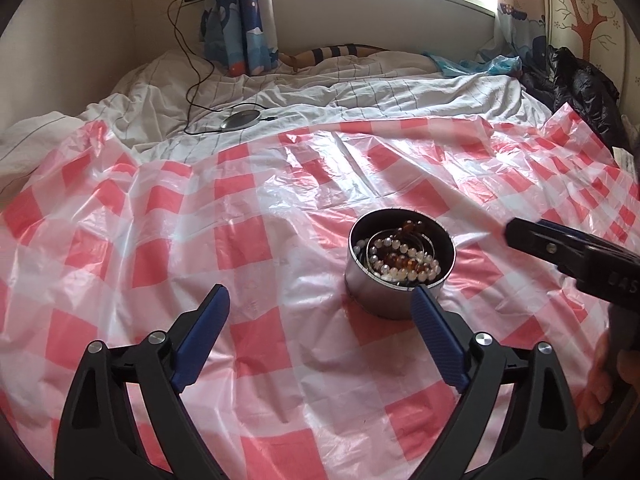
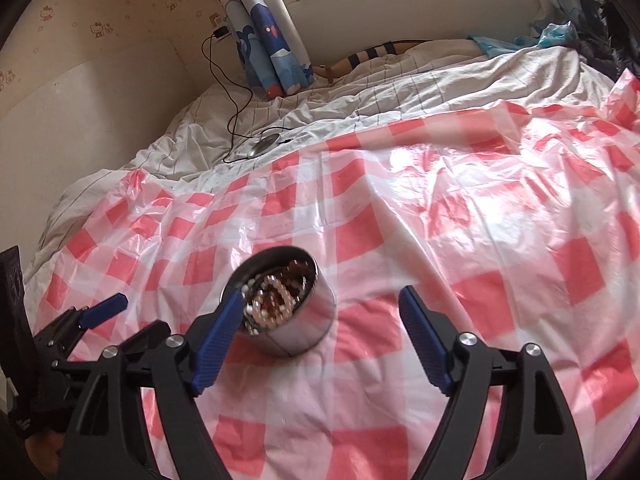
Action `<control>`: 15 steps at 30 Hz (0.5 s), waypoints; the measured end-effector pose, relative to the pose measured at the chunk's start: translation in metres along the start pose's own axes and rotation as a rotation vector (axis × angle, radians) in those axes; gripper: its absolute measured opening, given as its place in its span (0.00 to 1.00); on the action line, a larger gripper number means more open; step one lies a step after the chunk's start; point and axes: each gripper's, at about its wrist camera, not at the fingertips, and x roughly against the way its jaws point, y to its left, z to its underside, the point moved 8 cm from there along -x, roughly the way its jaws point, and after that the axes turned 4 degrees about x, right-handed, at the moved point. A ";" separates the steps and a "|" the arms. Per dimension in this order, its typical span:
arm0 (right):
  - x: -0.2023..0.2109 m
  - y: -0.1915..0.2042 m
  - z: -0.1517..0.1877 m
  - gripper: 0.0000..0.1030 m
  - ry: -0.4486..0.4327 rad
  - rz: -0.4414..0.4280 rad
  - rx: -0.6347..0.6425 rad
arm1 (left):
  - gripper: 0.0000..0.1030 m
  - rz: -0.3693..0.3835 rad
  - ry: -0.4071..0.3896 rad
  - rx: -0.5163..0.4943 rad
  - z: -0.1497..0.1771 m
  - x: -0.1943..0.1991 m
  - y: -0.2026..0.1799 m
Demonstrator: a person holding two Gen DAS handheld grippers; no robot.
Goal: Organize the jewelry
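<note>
A round metal tin [image 1: 384, 292] stands on the pink checked plastic sheet [image 1: 160, 240]. It holds pearl bead strings [image 1: 404, 258] and amber beads. My left gripper [image 1: 320, 300] is open and empty, just in front of the tin, its right finger by the tin's near wall. My right gripper [image 2: 322, 304] is open and empty; the tin [image 2: 296, 320] sits between its fingers, close to the left one. The right gripper also shows at the right edge of the left wrist view [image 1: 520, 236], and the left gripper at the lower left of the right wrist view [image 2: 100, 308].
The sheet covers a bed with a white striped quilt [image 1: 280, 92]. A round grey charger pad [image 1: 240, 120] with a black cable lies on the quilt behind the sheet. Blue curtains [image 1: 240, 20], a window and a black jacket [image 1: 584, 88] are at the back.
</note>
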 end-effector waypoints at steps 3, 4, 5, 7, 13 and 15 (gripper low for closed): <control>0.017 -0.003 0.013 0.78 0.000 0.023 0.006 | 0.88 -0.001 0.001 0.023 0.011 0.010 0.004; 0.022 -0.004 0.017 0.81 0.002 0.030 0.007 | 0.90 0.001 0.001 0.031 0.015 0.013 0.004; 0.027 -0.004 0.023 0.83 0.007 0.043 0.011 | 0.91 0.005 0.004 0.037 0.018 0.016 0.004; 0.034 -0.004 0.036 0.85 0.022 0.065 0.025 | 0.91 0.008 0.016 0.045 0.024 0.018 0.004; 0.050 0.003 0.075 0.88 0.070 0.117 0.104 | 0.92 0.007 0.064 0.055 0.052 0.025 0.004; 0.055 0.006 0.081 0.90 0.064 0.125 0.117 | 0.93 0.002 0.067 0.051 0.060 0.030 0.005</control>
